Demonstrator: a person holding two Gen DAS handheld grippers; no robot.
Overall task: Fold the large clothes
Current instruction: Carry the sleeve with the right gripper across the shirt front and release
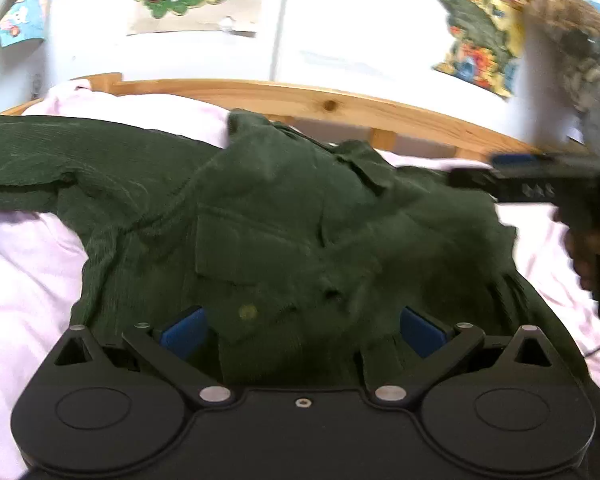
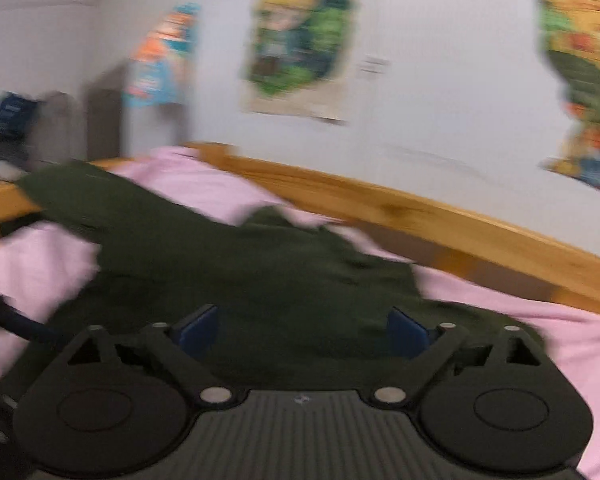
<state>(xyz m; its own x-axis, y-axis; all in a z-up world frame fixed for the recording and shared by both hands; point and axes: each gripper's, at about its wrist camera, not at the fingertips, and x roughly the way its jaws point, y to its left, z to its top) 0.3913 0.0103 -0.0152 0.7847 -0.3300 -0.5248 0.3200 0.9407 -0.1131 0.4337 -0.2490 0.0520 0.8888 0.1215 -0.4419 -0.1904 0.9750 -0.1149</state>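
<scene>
Both cameras sit low over the bed, each looking forward along its own blue-padded fingers toward the poster-hung wall. The left wrist view hangs close above the green corduroy shirt point(image 1: 260, 216), facing the wooden bed rail point(image 1: 300, 98) squarely. The right wrist view, blurred, looks from further right, angled leftward. They share shirt, pink sheet point(image 2: 540, 320), rail and posters.

My left gripper point(image 1: 302, 330) sits low at the near edge, blue pads point(image 1: 184, 332) spread wide apart with rumpled dark green corduroy shirt point(image 1: 260, 216) between and beyond them; no cloth pinched. The shirt lies on the pink sheet point(image 1: 24, 272), one sleeve running far left, wooden bed rail point(image 1: 300, 98) behind. My right gripper point(image 1: 540, 176), blurred, hangs at the far right above the shirt's edge.
</scene>
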